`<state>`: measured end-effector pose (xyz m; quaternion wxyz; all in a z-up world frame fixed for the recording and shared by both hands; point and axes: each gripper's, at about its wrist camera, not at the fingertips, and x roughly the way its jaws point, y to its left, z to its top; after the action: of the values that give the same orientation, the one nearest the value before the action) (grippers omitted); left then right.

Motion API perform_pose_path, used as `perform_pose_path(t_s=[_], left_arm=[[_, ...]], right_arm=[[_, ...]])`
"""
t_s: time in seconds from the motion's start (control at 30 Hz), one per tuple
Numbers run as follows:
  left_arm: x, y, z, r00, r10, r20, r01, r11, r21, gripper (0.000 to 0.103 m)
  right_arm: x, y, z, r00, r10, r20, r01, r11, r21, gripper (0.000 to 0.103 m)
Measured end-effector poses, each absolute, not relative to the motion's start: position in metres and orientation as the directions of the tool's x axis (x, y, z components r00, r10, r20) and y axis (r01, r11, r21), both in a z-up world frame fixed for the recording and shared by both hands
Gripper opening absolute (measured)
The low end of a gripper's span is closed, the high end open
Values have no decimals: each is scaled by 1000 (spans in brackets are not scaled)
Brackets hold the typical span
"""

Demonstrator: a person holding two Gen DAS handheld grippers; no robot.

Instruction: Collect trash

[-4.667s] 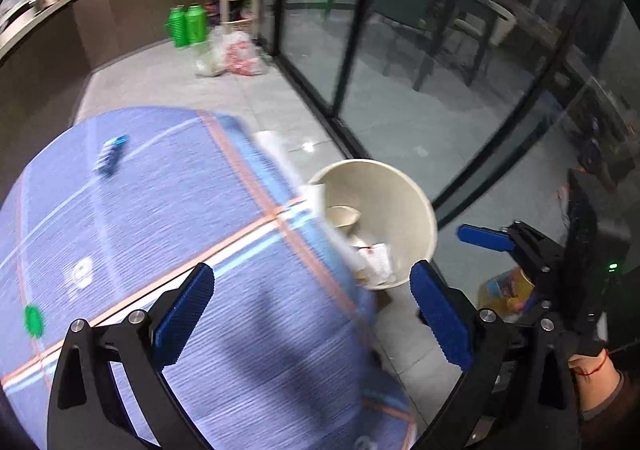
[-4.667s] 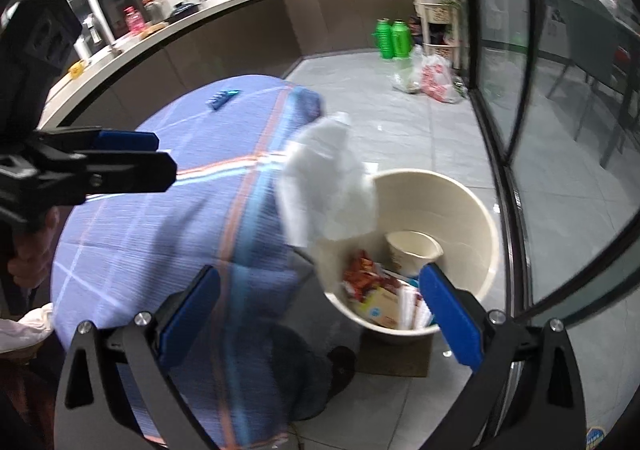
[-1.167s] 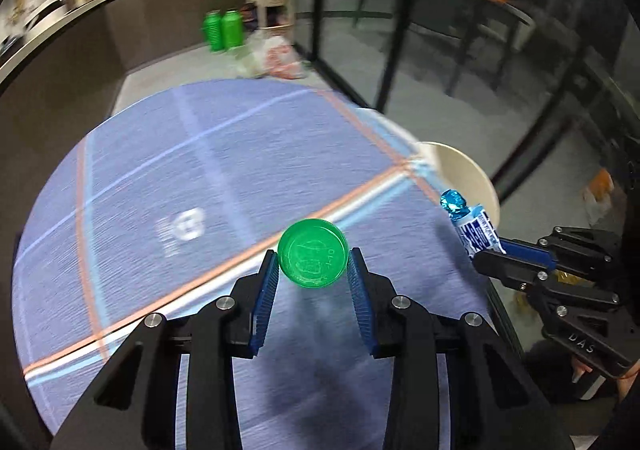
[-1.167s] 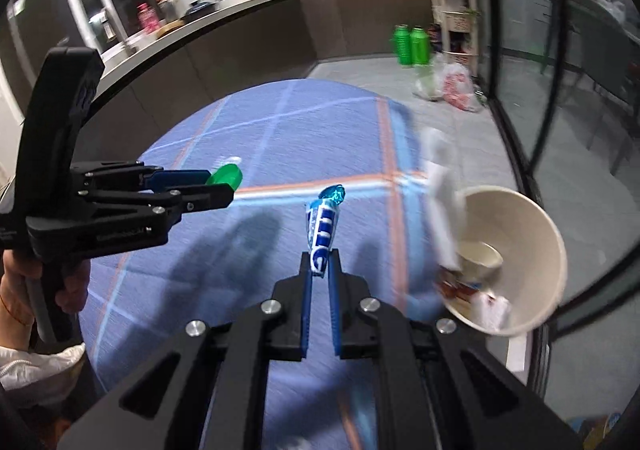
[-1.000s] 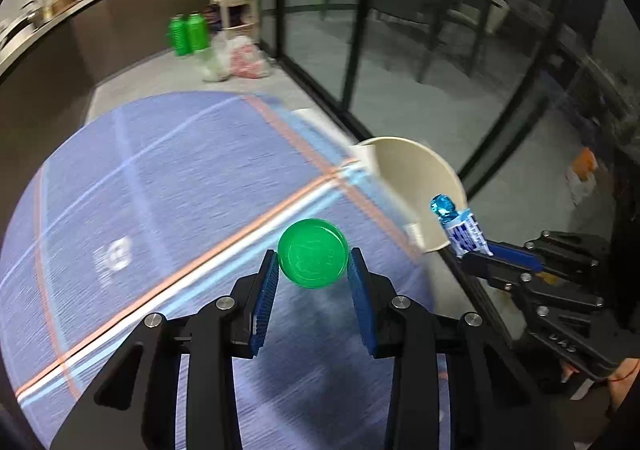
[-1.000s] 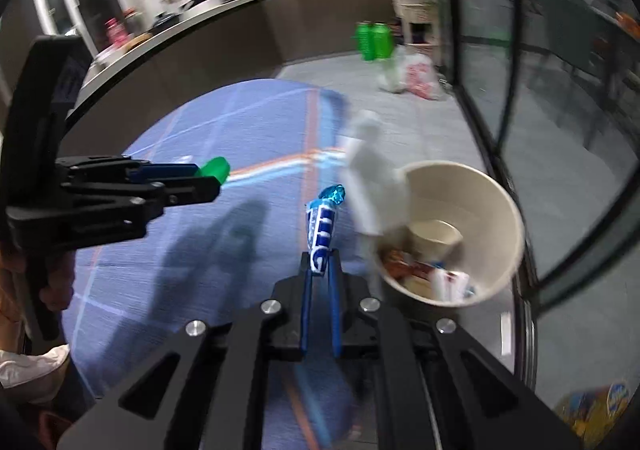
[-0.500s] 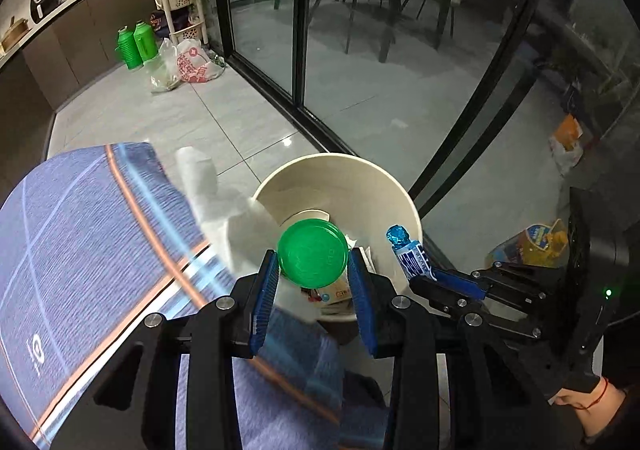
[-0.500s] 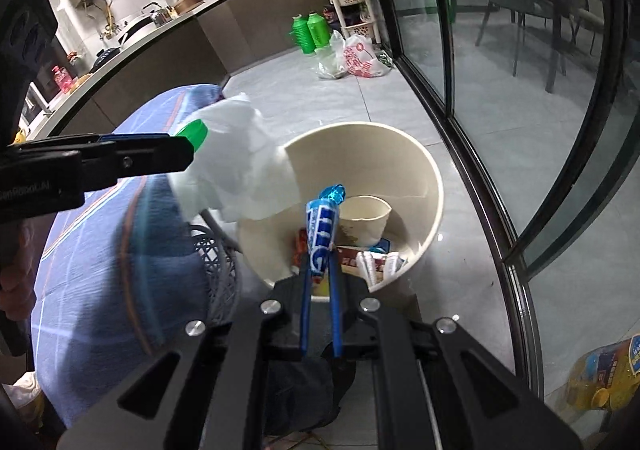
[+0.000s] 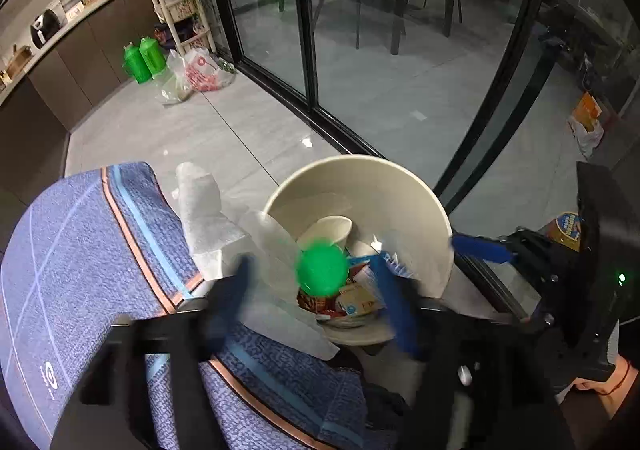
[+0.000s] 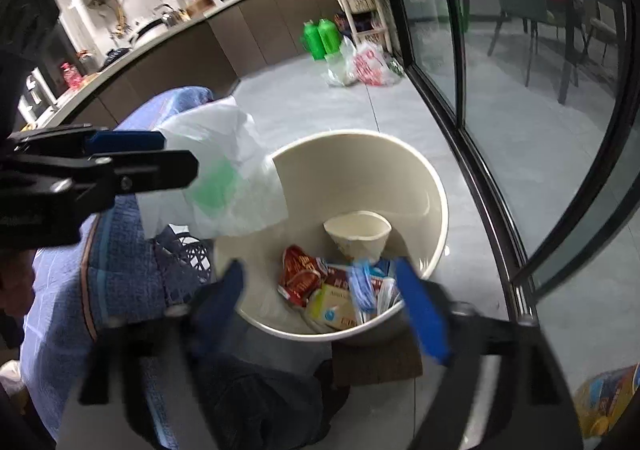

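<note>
A cream trash bin (image 9: 404,185) stands on the floor beside the blue-clothed table (image 9: 80,258); it also shows in the right wrist view (image 10: 400,169). My left gripper (image 9: 316,294) is open above it, and the green bottle cap (image 9: 322,270) hangs blurred between its fingers, free of them. My right gripper (image 10: 320,298) is open over the bin, and the blue-and-white wrapper (image 10: 362,286) is blurred, dropping among the trash. The bin holds a paper cup (image 10: 358,236), a red packet (image 10: 300,274) and cartons.
A white plastic bag (image 10: 224,177) drapes from the table over the bin's rim. Glass sliding doors (image 9: 360,29) run along the right. Green bottles (image 9: 144,57) and bags sit on the floor far off. A yellow package (image 10: 604,390) lies at lower right.
Both grippers have opened over the bin. The green cap and the blue-and-white wrapper have left the fingers and are falling into it.
</note>
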<state>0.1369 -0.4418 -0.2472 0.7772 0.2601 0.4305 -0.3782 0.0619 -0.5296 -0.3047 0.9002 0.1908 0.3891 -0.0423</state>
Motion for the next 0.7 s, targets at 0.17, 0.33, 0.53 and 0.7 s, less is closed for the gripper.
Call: perform_pose_path(t_s=[0.17, 0.33, 0.53, 0.7], left_arm=[[137, -439, -238, 398, -373, -838, 783, 614, 98, 95], [137, -434, -235, 392, -362, -846, 773, 628, 90, 95], [134, -424, -230, 401, -359, -843, 764, 639, 91, 95], [131, -416, -225, 407, -367, -837, 754, 652, 81, 95]], right_arm=[[57, -527, -307, 688, 55, -724, 213, 938, 273, 100], [54, -526, -310, 677, 56, -734, 227, 933, 280, 100], [50, -519, -307, 681, 66, -729, 221, 931, 290, 100], [48, -513, -300, 690, 66, -721, 211, 934, 287, 100]])
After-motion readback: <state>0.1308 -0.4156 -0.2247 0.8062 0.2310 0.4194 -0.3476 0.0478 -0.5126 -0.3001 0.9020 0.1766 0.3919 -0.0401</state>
